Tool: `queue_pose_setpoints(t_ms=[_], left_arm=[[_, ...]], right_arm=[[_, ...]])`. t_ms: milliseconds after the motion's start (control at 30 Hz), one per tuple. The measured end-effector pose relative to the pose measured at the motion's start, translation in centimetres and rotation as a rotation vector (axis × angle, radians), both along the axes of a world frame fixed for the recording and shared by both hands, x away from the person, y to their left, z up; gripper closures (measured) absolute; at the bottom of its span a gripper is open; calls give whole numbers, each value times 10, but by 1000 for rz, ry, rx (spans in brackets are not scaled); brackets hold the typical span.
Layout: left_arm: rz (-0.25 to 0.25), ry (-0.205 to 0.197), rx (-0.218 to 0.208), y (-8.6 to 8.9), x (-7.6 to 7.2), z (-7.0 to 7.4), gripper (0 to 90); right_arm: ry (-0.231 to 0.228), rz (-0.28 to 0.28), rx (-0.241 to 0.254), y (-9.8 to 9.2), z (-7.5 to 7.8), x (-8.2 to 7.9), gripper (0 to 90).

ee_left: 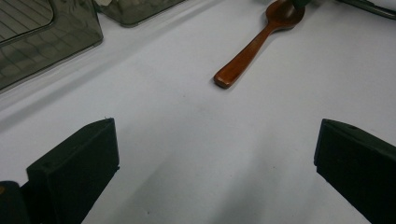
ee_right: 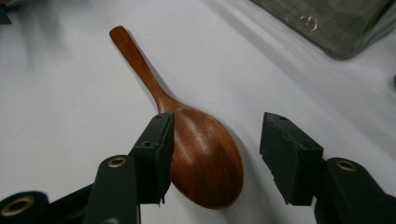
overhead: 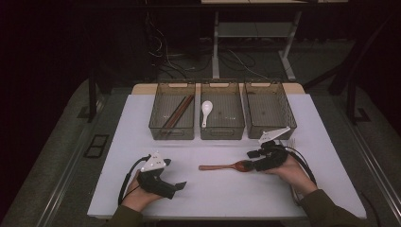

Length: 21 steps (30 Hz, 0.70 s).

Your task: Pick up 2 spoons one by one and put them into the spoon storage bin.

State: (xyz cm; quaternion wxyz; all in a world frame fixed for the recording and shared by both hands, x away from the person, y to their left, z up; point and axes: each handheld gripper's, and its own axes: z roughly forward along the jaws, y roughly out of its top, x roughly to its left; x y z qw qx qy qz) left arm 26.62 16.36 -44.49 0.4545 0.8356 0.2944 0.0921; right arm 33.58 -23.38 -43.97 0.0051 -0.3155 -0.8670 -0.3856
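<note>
A person is sitting at a white table (overhead: 142, 118), a gripper in each hand. The right gripper (ee_right: 215, 154) is straddling the bowl of a wooden spoon (ee_right: 201, 154) lying flat near the table's middle, handle pointing left. Its jaws are part-open: one pad is touching the bowl, the other standing clear, so nothing is gripped yet. A good pinch would probably centre on the bowl's widest part before lifting. The left gripper (overhead: 163, 182) is resting wide open, well apart. Three bins (overhead: 222, 132) are lining the far edge; bare table is lying between them and the spoon.
</note>
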Motion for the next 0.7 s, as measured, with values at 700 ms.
queue_pose_setpoints(t_ms=[700], left_arm=[[-17, 1, 3, -3, -1, -1, 0]], right_arm=[[-70, 158, -107, 7, -4, -20, 720]])
